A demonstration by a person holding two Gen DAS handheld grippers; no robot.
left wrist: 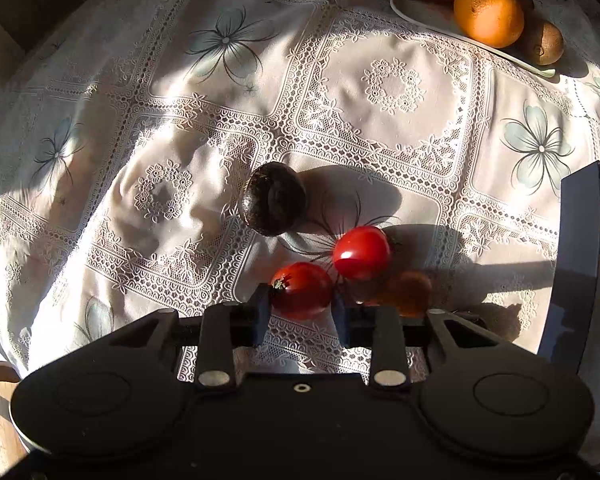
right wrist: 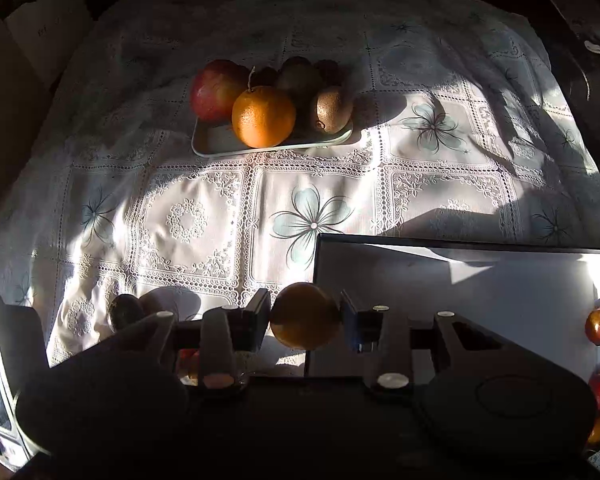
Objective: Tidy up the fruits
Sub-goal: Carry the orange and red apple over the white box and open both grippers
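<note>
My left gripper (left wrist: 302, 310) is shut on a red tomato (left wrist: 302, 294) low over the lace tablecloth (left wrist: 380, 92). A second red tomato (left wrist: 362, 252) lies just beyond it, with a dark avocado (left wrist: 274, 204) further back left. An orange-brown fruit (left wrist: 406, 292) sits in shadow to the right. My right gripper (right wrist: 305, 314) is shut on an orange fruit (right wrist: 305, 316) at the left edge of a dark-rimmed tray (right wrist: 460, 276). A white plate (right wrist: 220, 144) at the back holds an apple (right wrist: 216, 90), an orange (right wrist: 263, 116) and kiwis (right wrist: 331, 109).
The dark tray's rim (left wrist: 572, 264) stands at the right of the left wrist view. Small red and orange fruits (right wrist: 598, 326) lie along the tray's right edge. The plate of fruit also shows at the top right of the left view (left wrist: 420, 12). Dark surroundings lie beyond the table's far edge.
</note>
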